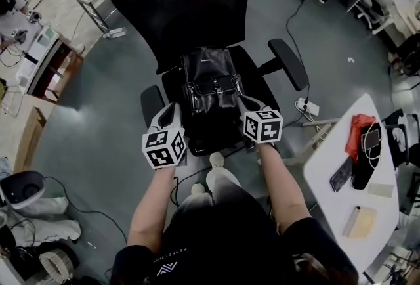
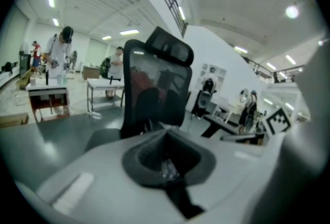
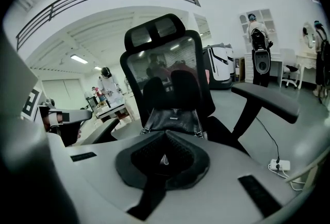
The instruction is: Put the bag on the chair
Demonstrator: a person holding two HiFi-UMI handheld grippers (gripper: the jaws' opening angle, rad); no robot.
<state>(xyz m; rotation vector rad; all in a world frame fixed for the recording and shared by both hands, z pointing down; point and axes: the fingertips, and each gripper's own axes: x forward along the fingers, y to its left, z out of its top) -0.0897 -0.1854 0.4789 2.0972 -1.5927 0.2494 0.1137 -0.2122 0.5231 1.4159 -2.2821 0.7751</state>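
Note:
The black leather bag point(image 1: 210, 90) sits upright on the seat of the black mesh office chair point(image 1: 184, 8), its back against the backrest. My left gripper point(image 1: 173, 108) is at the bag's front left corner and my right gripper point(image 1: 247, 104) at its front right corner, both at seat height. In the right gripper view the jaws point(image 3: 164, 159) are shut with nothing held, and the bag point(image 3: 172, 120) lies just beyond them. In the left gripper view the jaws point(image 2: 166, 165) are also shut. A small shiny bit shows where the pads meet, and I cannot tell what it is.
The chair's armrests point(image 1: 289, 62) stick out on both sides of the seat. A white table point(image 1: 341, 172) with a red cloth and phones stands at the right. A power strip point(image 1: 307, 106) and cables lie on the floor. Desks and people are further off at the left.

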